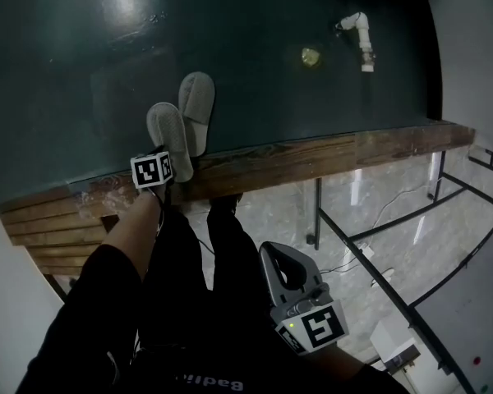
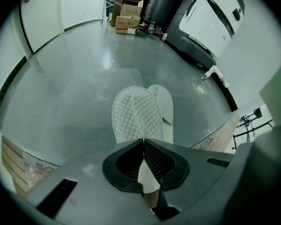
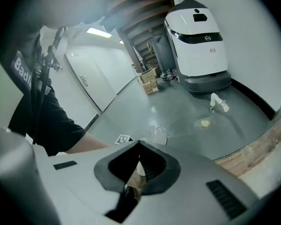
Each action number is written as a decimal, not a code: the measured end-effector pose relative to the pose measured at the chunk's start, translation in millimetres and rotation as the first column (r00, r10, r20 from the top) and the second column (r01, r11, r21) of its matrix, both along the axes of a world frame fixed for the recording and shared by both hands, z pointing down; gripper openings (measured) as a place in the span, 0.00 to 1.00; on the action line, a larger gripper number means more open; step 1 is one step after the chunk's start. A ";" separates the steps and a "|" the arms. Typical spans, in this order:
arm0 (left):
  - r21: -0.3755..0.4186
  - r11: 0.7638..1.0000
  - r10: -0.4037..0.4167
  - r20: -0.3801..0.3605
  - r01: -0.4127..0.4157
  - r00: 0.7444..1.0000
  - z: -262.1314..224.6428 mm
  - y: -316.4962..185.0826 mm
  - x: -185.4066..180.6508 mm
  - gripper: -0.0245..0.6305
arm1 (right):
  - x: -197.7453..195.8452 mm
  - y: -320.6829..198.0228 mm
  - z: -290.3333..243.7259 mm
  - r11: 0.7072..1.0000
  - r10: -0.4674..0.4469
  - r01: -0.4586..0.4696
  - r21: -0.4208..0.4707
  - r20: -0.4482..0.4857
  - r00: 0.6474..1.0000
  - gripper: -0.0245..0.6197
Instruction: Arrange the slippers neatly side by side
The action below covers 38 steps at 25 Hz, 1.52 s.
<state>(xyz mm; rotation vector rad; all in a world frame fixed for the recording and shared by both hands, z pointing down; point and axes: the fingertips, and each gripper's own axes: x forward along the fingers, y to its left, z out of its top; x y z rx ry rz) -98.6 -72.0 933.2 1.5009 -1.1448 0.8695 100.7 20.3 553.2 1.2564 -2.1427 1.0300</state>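
Two pale grey quilted slippers lie close together on the dark green floor [image 1: 82, 48], toes pointing away. In the head view the left slipper [image 1: 166, 130] lies slightly nearer than the right slipper [image 1: 197, 105]. My left gripper [image 1: 181, 167] is at the left slipper's heel, jaws shut on its near edge. From the left gripper view the left gripper [image 2: 143, 140] pinches the quilted slipper [image 2: 131, 114], and the other slipper [image 2: 164, 107] lies against its right side. My right gripper [image 1: 269, 251] hangs low beside the person's leg, shut and holding nothing; the right gripper [image 3: 139, 146] faces the floor from afar.
A wooden edge [image 1: 312, 154] borders the floor just behind the slippers. A white pipe fitting [image 1: 357, 35] and a small yellow object [image 1: 311, 56] lie farther right. A black metal frame [image 1: 378, 245] stands below. A white machine [image 3: 196, 41] and cardboard boxes [image 3: 150, 81] stand at the far wall.
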 end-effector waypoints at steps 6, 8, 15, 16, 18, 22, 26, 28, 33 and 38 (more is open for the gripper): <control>0.032 0.997 0.071 0.070 -0.074 0.995 0.5 -48.0 -22.8 0.05 | 5.5 -0.5 6.9 0.999 0.050 -0.049 -0.019 0.015 0.999 0.03; 0.028 0.991 0.131 0.103 -0.134 0.986 6.2 -59.9 -25.1 0.05 | 10.3 2.4 12.3 0.997 0.074 -0.074 -0.030 0.010 0.997 0.03; 0.002 0.979 0.200 0.155 -0.203 0.967 27.3 -82.6 -24.9 0.05 | 22.8 20.8 27.3 0.987 0.146 -0.146 -0.065 0.000 0.989 0.03; -0.002 0.979 0.203 0.158 -0.205 0.966 30.0 -83.9 -25.2 0.05 | 23.8 22.1 28.2 0.986 0.153 -0.153 -0.065 -0.001 0.988 0.03; -0.007 0.979 0.200 0.170 -0.202 0.965 35.1 -86.0 -27.9 0.05 | 26.3 25.0 31.1 0.984 0.165 -0.165 -0.066 -0.006 0.986 0.03; 0.002 0.982 0.184 0.172 -0.187 0.968 42.8 -92.4 -29.4 0.05 | 31.4 33.8 38.0 0.978 0.194 -0.195 -0.076 -0.020 0.981 0.03; 0.011 0.981 0.190 0.143 -0.193 0.971 45.1 -96.9 -26.0 0.05 | 28.7 40.8 40.7 0.977 0.197 -0.198 -0.084 -0.023 0.980 0.03; 0.013 0.983 0.181 0.125 -0.184 0.975 42.0 -97.7 -24.6 0.10 | 26.8 40.5 38.6 0.976 0.202 -0.203 -0.076 -0.022 0.979 0.03; 0.026 0.990 0.136 0.079 -0.139 0.988 14.0 -94.8 -25.5 0.17 | 15.9 33.1 20.9 0.980 0.198 -0.198 -0.034 -0.006 0.980 0.03; 0.069 0.988 0.137 0.061 -0.141 0.989 -74.3 -66.6 -32.4 0.17 | -12.0 19.1 -37.0 0.987 0.157 -0.158 0.036 0.040 0.987 0.03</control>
